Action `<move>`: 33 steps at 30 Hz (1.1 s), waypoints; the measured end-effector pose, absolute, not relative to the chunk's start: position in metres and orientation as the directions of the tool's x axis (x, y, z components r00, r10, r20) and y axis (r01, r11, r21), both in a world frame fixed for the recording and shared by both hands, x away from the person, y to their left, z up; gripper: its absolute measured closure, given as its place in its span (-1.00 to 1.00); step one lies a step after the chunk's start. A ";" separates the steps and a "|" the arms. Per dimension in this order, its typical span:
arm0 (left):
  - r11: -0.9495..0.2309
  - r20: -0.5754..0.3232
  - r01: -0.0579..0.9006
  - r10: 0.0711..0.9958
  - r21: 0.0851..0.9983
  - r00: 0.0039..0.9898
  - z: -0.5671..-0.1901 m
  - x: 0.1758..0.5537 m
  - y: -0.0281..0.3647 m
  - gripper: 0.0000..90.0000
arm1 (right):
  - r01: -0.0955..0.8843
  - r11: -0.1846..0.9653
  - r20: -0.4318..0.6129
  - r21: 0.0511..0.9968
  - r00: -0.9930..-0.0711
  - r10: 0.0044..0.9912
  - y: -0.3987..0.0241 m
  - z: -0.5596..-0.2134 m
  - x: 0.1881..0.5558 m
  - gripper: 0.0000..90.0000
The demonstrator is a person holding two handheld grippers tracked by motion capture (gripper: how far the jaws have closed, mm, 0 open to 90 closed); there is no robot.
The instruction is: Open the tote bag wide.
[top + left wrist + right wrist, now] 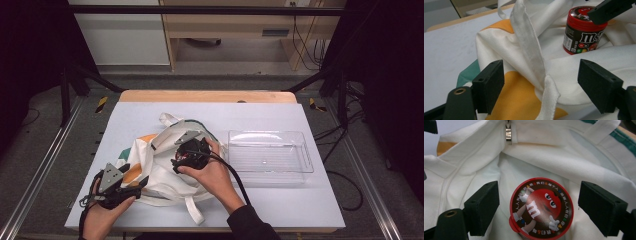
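Now, my read from the tongs outward:
Right gripper (537,207): jaws spread wide, one on each side of the candy jar (541,210), not pressing it.
Left gripper (544,85): released too, bag strap (531,50) loose between the jaws.
Jar: upright inside the white bag (160,160), on soft cloth.
Risk: if I close off-centre the round lid may slip and the jar topple deeper.
Risk: with the strap let go, the mouth can sag over the jar.
Tray (270,152): beside the bag.

bag (469,165): matt woven cloth
zip pull (508,132): shiny metal
can (584,32): glossy plastic, smooth printed lid
tray (270,150): clear glossy plastic
table (150,112): matt, smooth
far edge (205,96): wood
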State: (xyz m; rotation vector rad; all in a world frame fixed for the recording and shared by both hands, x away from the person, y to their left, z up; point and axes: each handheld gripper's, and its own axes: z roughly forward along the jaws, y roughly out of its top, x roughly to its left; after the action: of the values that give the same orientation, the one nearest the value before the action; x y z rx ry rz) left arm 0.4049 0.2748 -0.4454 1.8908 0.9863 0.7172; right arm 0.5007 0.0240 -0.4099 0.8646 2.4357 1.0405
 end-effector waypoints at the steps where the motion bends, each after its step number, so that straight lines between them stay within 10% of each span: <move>1: -0.315 0.095 0.352 0.848 0.881 0.522 -0.445 0.405 0.275 -0.54 | 0.396 0.543 -0.080 0.741 -0.751 0.656 0.024 -0.410 0.501 -0.63; 33: -0.301 0.088 0.353 0.856 0.886 0.509 -0.445 0.406 0.276 -0.65 | 0.424 0.604 -0.088 0.675 -0.767 0.636 0.032 -0.423 0.506 -0.69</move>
State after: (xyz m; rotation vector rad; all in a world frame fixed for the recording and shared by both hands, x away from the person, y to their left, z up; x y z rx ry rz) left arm 0.4059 0.2760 -0.4452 1.8752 1.0003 0.7222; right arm 0.5062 0.0317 -0.4234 0.8583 2.5136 0.9353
